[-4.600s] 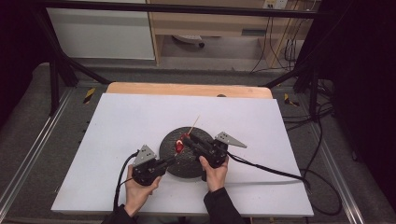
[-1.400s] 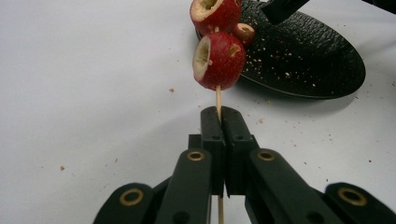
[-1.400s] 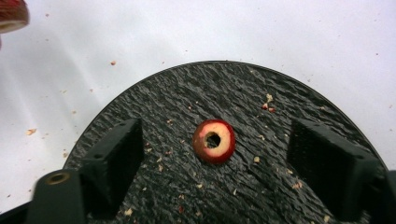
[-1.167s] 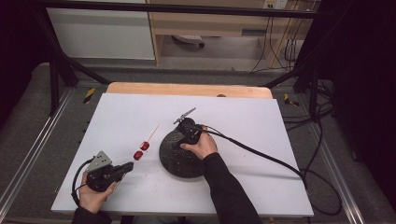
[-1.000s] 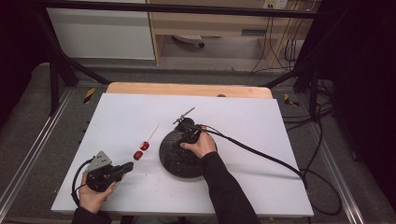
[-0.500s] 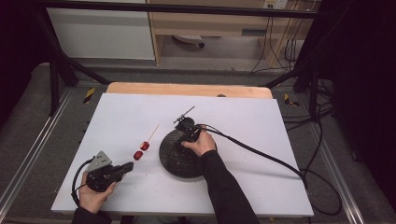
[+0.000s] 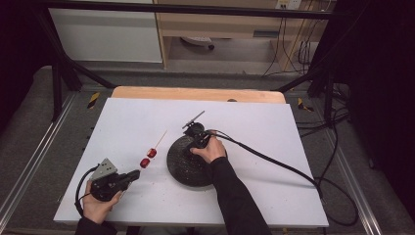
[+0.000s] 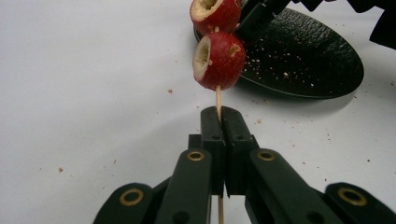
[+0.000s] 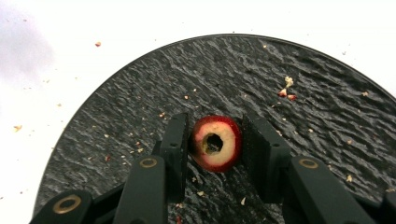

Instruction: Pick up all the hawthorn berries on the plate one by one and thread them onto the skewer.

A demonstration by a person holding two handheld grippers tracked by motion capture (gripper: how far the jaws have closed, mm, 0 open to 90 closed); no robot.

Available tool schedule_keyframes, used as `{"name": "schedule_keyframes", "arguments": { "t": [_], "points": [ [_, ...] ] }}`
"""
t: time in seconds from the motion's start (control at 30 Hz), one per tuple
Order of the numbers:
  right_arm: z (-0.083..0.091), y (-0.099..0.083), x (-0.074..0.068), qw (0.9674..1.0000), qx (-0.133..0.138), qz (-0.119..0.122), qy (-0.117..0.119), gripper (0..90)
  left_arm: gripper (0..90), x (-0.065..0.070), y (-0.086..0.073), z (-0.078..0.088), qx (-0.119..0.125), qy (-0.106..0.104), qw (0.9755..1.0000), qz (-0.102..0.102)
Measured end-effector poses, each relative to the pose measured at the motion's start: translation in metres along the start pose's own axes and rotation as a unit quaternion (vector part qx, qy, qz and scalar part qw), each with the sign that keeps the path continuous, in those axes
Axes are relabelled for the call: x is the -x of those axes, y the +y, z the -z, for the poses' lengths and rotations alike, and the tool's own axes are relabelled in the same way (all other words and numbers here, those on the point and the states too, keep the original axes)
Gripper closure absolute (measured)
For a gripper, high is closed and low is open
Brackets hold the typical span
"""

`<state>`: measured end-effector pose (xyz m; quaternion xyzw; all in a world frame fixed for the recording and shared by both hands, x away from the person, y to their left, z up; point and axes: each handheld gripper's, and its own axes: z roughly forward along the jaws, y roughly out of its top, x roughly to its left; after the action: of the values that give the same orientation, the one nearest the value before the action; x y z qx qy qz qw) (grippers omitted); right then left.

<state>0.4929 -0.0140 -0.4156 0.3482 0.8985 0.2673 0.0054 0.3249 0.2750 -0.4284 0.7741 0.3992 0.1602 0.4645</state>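
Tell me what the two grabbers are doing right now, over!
Left gripper shut on skewer, two red fruits threaded. Right gripper clamps cored fruit on black plate. Nothing in the way.

White table top [image 7: 274, 132], on it a dark round plate [image 7: 183, 169] and scattered crumbs [image 8: 60, 169].

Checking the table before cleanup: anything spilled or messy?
Yes: crumbs are scattered over the black plate and onto the white table around it. Otherwise nothing stands out.
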Motion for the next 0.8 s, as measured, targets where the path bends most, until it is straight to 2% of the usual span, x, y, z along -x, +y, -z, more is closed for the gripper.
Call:
{"name": "schedule_keyframes", "arguments": {
  "t": [0.37,0.47,0.6,0.8],
  "points": [
    [0.020,-0.001,-0.007,0.9996,0.019,-0.020,0.005,63.3,88.3,0.000,0.000,0.000,0.001,0.000,1.0000,-0.001],
    [0.027,-0.003,-0.009,0.9992,0.032,-0.023,0.004,63.4,88.3,0.001,0.000,0.000,0.001,0.000,1.0000,-0.001],
    [0.034,-0.008,-0.011,0.9971,0.061,-0.043,0.014,63.4,88.3,0.001,0.000,0.001,0.003,0.000,1.0000,0.000],
    [0.043,-0.023,-0.011,0.9919,0.105,-0.066,0.030,63.4,88.4,0.002,0.000,0.000,0.004,-0.001,1.0000,-0.001]
  ]
}}
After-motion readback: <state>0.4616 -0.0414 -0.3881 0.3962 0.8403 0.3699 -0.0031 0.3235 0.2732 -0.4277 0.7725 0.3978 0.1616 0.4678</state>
